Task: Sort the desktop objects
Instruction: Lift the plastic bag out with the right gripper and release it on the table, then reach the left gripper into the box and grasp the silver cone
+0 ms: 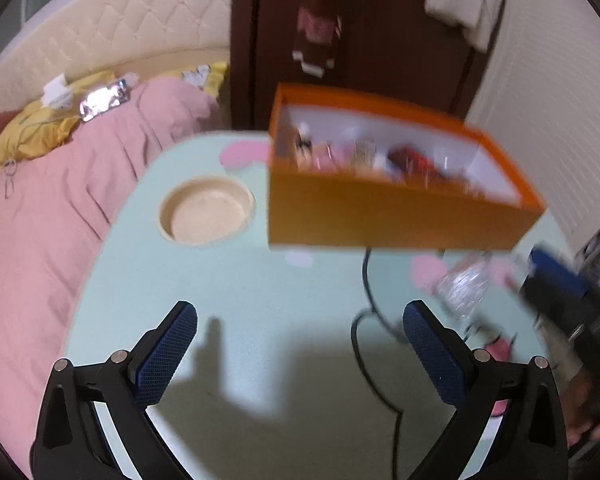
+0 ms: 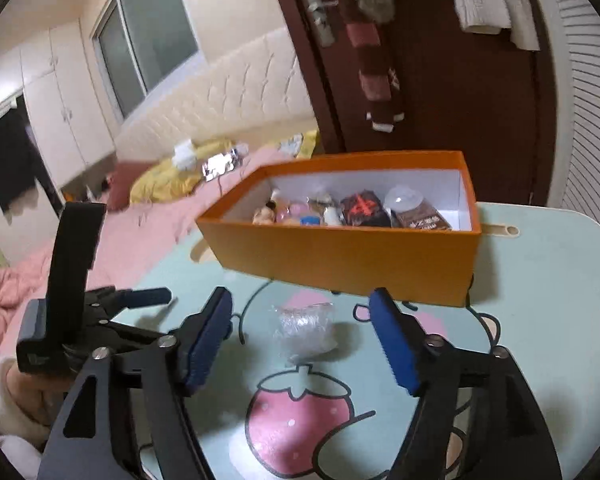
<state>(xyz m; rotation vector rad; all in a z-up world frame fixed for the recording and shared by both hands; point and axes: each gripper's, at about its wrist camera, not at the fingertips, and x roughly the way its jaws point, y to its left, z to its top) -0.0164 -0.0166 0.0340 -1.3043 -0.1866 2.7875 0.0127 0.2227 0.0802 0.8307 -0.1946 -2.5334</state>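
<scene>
An orange box (image 2: 340, 254) with several small items inside stands at the back of the mint lap table (image 2: 540, 280). It also shows, blurred, in the left wrist view (image 1: 380, 220). A clear crinkled plastic packet (image 2: 304, 330) lies on the table in front of the box, between the open jaws of my right gripper (image 2: 302, 320). The packet shows in the left wrist view (image 1: 462, 286) at the right. My left gripper (image 1: 300, 320) is open and empty over bare table. It appears at the left in the right wrist view (image 2: 112, 300).
A round cup recess (image 1: 206, 210) sits in the table's left part. A pink-covered bed (image 1: 40, 220) lies left of the table with yellow cloth and small items. A dark wooden door (image 2: 440, 80) and a white louvred panel stand behind.
</scene>
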